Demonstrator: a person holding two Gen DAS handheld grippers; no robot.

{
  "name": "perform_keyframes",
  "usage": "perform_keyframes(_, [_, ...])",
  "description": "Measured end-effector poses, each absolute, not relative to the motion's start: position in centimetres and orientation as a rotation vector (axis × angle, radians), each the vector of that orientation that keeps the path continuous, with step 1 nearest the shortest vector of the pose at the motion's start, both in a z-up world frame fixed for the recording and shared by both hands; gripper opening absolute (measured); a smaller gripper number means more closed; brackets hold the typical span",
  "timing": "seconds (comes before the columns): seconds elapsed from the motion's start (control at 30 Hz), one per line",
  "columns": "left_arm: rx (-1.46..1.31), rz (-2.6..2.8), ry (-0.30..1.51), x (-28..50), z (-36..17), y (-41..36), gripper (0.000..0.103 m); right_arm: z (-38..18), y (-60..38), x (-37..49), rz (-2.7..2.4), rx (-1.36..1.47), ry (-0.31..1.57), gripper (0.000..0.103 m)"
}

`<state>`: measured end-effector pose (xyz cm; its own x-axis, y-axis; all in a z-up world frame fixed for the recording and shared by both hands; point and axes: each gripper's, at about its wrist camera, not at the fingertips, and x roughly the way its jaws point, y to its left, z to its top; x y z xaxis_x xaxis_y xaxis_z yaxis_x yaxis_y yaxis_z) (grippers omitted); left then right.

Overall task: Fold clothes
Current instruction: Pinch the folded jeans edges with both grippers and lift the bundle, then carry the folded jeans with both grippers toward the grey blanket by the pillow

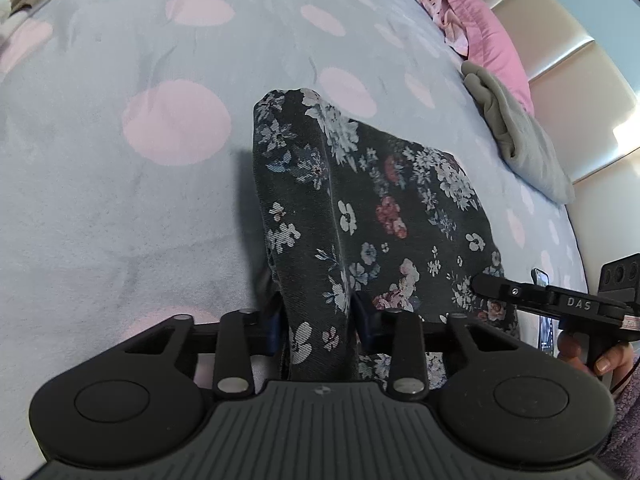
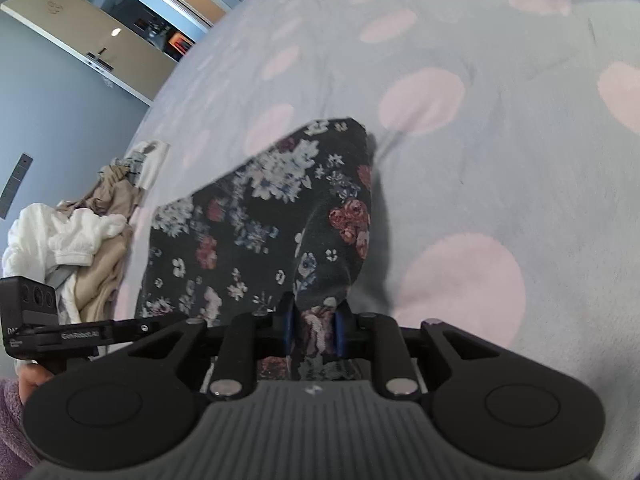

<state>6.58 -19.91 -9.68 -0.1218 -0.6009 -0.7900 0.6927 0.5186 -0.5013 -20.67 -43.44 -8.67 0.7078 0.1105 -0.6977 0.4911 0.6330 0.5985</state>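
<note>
In the left wrist view, we see our left gripper (image 1: 320, 320) clenched on the floral garment (image 1: 360, 208). A bunched fold of the dark cloth runs straight between the two blue pads (image 1: 362, 312) and spreads forward and to the right, draping down onto the bedspread (image 1: 120, 200), grey with pink dots. The right gripper (image 1: 532, 300) reaches in from the right edge, its tip at the garment's near right side, a hand (image 1: 592, 356) on its handle. Farther right lies a grey cloth (image 1: 520, 140), against a pink pillow (image 1: 492, 36).

In the right wrist view, our right gripper (image 2: 314, 328) grasps the same garment (image 2: 260, 216): a narrow pinch of cloth sits between the pads (image 2: 340, 332), and the rest fans out forward and left over the bedspread (image 2: 480, 160). The left gripper (image 2: 80, 334) shows at the left edge. Beyond it, a heap of white and beige clothes (image 2: 80, 240) rests at the bed's edge.
</note>
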Motion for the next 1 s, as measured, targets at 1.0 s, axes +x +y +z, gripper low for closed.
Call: perform_keyframes(1.0, [-0.054,-1.338,1.068,2.5,2.1,-33.1,0.019,6.8,-53.0,-25.6,-0.315,0.742,0.605,0.019])
